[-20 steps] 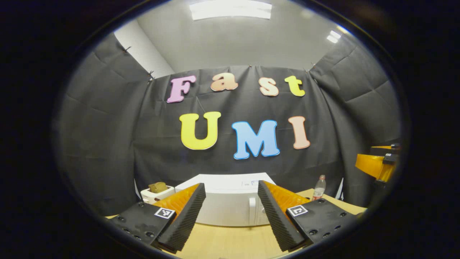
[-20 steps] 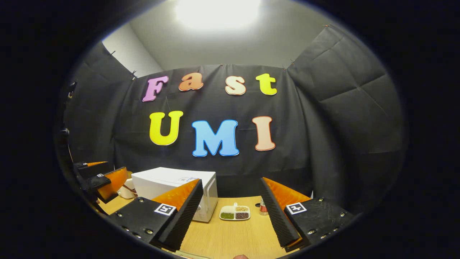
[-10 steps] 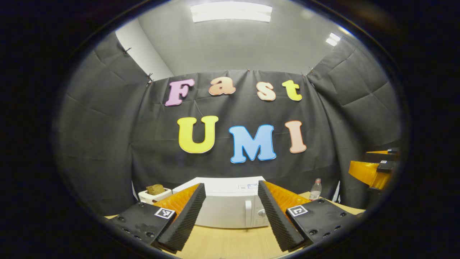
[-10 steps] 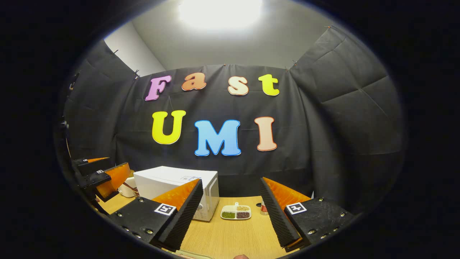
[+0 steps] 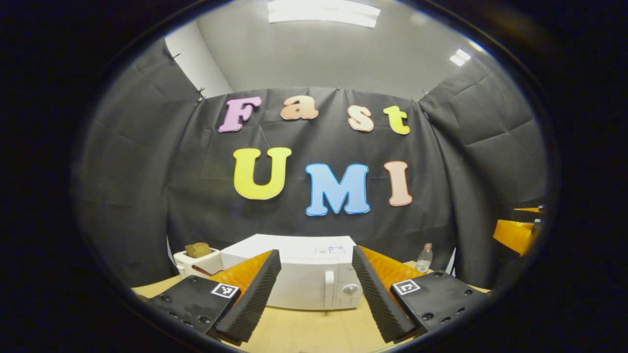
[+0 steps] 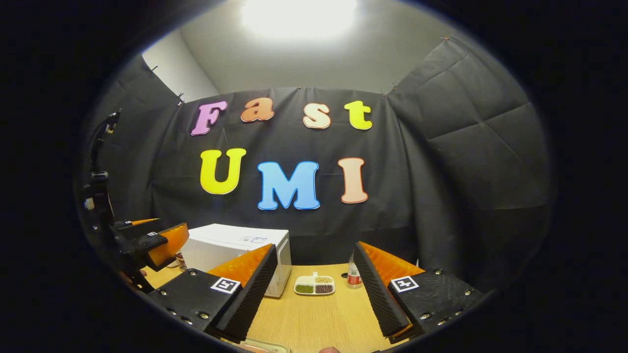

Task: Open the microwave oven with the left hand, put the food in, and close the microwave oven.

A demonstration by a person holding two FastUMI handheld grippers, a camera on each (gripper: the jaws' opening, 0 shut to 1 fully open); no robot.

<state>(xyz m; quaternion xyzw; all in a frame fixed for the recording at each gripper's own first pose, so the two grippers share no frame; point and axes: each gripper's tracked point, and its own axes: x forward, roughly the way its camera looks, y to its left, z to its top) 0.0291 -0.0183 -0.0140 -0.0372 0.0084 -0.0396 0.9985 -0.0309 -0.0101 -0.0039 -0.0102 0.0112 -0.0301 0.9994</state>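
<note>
The left tool (image 5: 316,289) gapes empty, the closed white box-shaped microwave oven (image 5: 304,279) dead ahead. The right tool (image 6: 314,289) gapes too, bare wooden counter (image 6: 314,318) before the white divided food dish (image 6: 314,285).

Bare table (image 5: 314,331) before shut microwave (image 5: 304,284)

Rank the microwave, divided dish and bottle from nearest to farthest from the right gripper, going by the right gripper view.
From the right gripper:
1. Microwave, ahead to the left; its front corner reaches closest, behind the left finger.
2. Divided dish, straight ahead on the table, between the fingers.
3. Bottle, just right of the dish and slightly farther back; the margin over the dish is small.
</note>
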